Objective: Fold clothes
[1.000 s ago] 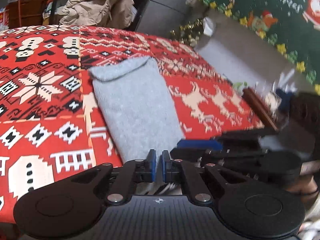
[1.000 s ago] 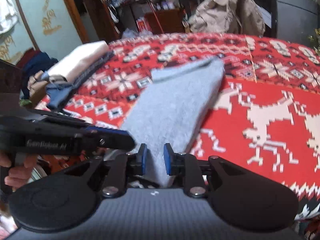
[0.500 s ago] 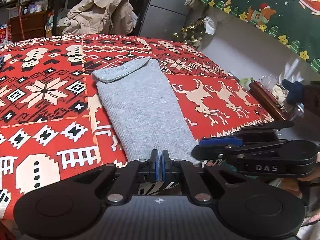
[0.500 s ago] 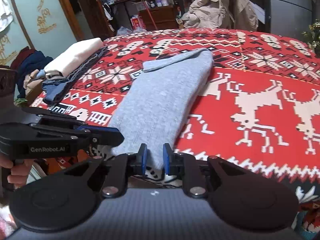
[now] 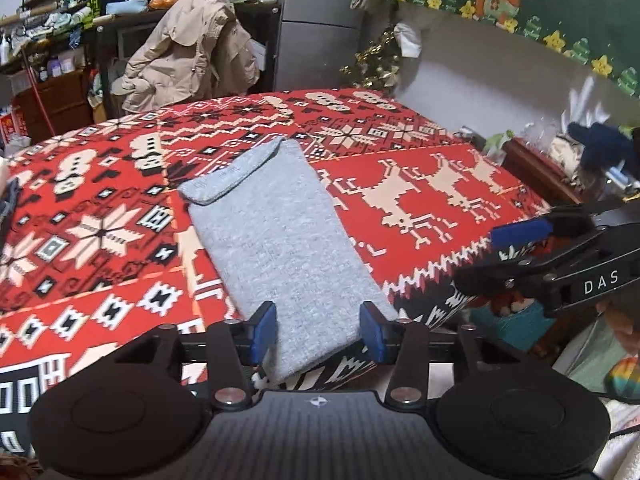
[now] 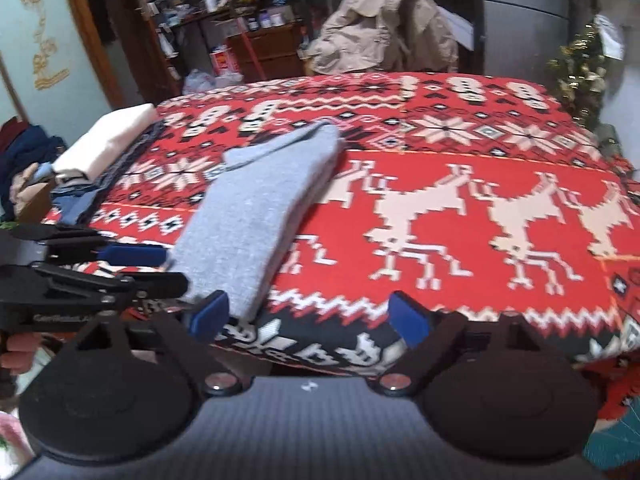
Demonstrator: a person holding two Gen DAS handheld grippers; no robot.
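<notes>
Red patterned cloth [image 5: 420,160] with reindeer and snowflake motifs is covering the table in a cluttered room, with a beige coat [image 5: 188,48] hanging behind it. One grey knitted garment [image 5: 276,240] is lying on the cloth as a long narrow strip, its near end overhanging the table edge and its far end showing a doubled layer, so it is already lying at least partly folded. Whether further folds are intended cannot be judged.

You are holding the left gripper [image 5: 318,332] just behind the garment's near end, fingers spread apart and gripping nothing. You are holding the right gripper [image 6: 308,316] beside the same end, fingers spread wider, also empty. Both are sitting level with the table edge, which suits either approaching or leaving the hem.

At the table's left edge, one stack of folded clothes [image 6: 100,152] is resting, cream on top with darker layers beneath; their number cannot be counted.
</notes>
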